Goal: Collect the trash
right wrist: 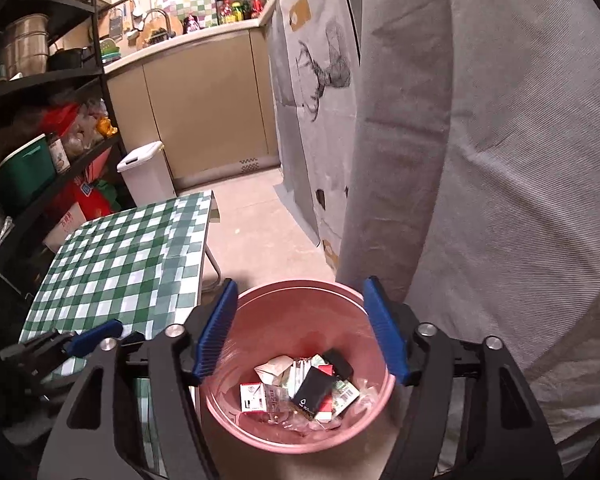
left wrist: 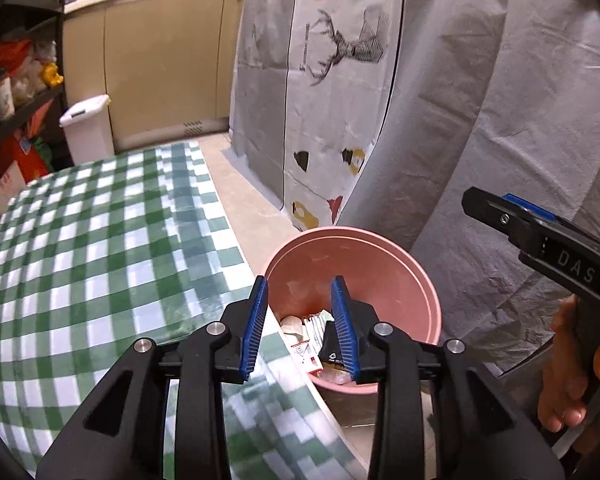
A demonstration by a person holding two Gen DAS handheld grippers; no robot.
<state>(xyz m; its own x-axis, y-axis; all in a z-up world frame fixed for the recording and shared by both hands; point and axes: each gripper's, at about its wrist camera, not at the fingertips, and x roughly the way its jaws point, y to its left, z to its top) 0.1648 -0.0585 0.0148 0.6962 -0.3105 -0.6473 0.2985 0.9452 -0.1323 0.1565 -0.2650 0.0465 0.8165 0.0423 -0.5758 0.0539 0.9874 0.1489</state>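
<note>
A pink bin [left wrist: 416, 276] stands on the floor beside the table, with trash [left wrist: 306, 336] at its bottom. My left gripper [left wrist: 300, 282] hangs over the bin's near rim, open, with nothing between its blue pads. In the right wrist view the pink bin [right wrist: 260, 424] holds several pieces of trash [right wrist: 300, 388]: a black packet, red-and-white cartons and crumpled paper. My right gripper [right wrist: 300, 284] is spread wide open above the bin and holds nothing. A hand [left wrist: 572, 360] grips the right tool at the right edge of the left wrist view.
A table under a green checked cloth [left wrist: 100, 260] lies left of the bin. A white lidded bin [right wrist: 144, 172] stands by beige cabinets. Dark shelves [right wrist: 40, 80] with goods line the left. Grey cloth with a deer print [left wrist: 340, 52] hangs on the right.
</note>
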